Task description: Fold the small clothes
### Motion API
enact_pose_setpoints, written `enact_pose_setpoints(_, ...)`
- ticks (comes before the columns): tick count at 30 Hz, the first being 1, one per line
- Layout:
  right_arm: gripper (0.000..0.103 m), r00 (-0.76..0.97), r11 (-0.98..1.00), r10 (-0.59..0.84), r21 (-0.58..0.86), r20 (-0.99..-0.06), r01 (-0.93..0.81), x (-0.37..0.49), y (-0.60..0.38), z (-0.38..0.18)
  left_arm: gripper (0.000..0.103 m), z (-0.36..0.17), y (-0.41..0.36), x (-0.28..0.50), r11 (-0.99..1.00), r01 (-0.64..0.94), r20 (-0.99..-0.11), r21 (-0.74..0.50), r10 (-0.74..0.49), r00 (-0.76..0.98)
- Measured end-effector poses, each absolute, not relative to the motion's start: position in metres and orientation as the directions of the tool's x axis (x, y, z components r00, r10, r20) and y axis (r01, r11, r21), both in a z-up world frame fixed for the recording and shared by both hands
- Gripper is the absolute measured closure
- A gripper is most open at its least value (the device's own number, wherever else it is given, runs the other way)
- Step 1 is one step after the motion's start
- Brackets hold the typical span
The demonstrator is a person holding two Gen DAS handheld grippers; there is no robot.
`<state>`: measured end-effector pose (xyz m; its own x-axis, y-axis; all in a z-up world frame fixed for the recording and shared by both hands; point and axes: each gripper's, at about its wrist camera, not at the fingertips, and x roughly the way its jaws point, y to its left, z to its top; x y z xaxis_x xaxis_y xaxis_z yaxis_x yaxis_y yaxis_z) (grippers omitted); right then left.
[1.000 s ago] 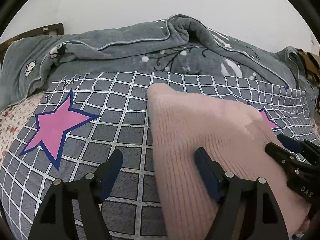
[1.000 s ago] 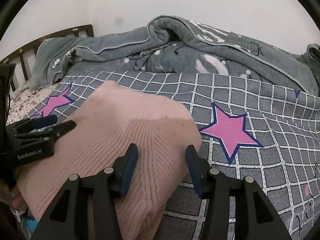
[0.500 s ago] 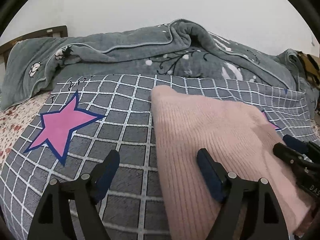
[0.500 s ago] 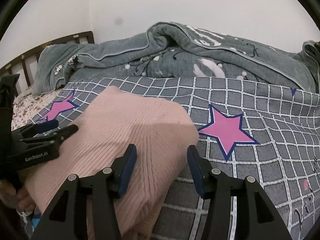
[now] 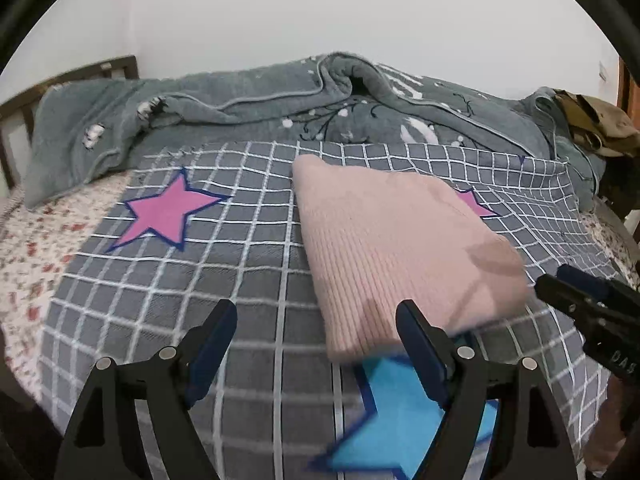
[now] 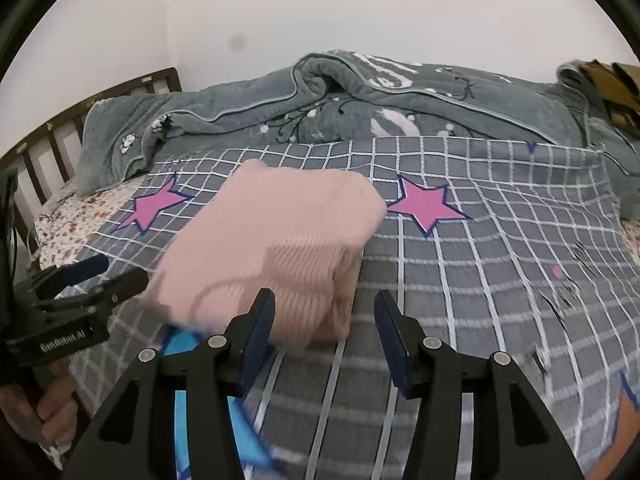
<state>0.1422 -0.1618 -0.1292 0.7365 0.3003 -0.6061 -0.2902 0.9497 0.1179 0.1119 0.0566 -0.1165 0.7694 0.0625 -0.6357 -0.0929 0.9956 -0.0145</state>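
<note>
A folded pink ribbed knit garment (image 5: 392, 248) lies on the grey checked bedspread (image 5: 224, 264); it also shows in the right wrist view (image 6: 280, 240). My left gripper (image 5: 316, 344) is open and empty, just short of the garment's near left edge. My right gripper (image 6: 324, 328) is open and empty, at the garment's near right corner. Each gripper shows from the side in the other's view: the right one (image 5: 576, 292) and the left one (image 6: 92, 280). Neither touches the garment.
A crumpled grey-green quilt (image 5: 320, 108) lies along the back by the white wall. A wooden headboard (image 6: 80, 120) stands at the left. A brown cloth (image 5: 592, 124) lies at the far right. Pink stars (image 5: 168, 212) and a blue star (image 5: 400, 424) mark the spread.
Both grippers have pulled back towards me and off the garment. The garment now lies farther away, and the blue star in front of it has come into view.
</note>
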Motion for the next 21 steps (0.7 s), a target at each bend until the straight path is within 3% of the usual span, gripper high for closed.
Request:
enact_pose_setpoints(6,0.045,0.767,0.965,0.250,0.092,-0.591,-0.244,0.084,-0.183,-0.097,0.010,-0.081,0.046,0.058,0.990,-0.123,-0.613,-0.066,0.057,0.788)
enact_pose_setpoints(13,0.012,0.791,0.971,0.231,0.091,-0.566,-0.219,0.023,-0.213,-0.075,0.006,-0.055,0.031,0.009,0.984,-0.165,-0.605,-0.068,0.091,0.791)
enact_pose_setpoints(21,0.008,0.788,0.975,0.218,0.090,-0.575,-0.204,-0.009,-0.231,-0.068,0.003,-0.035,0.015,-0.021,0.985,-0.174,-0.571,-0.010,0.137,0.810)
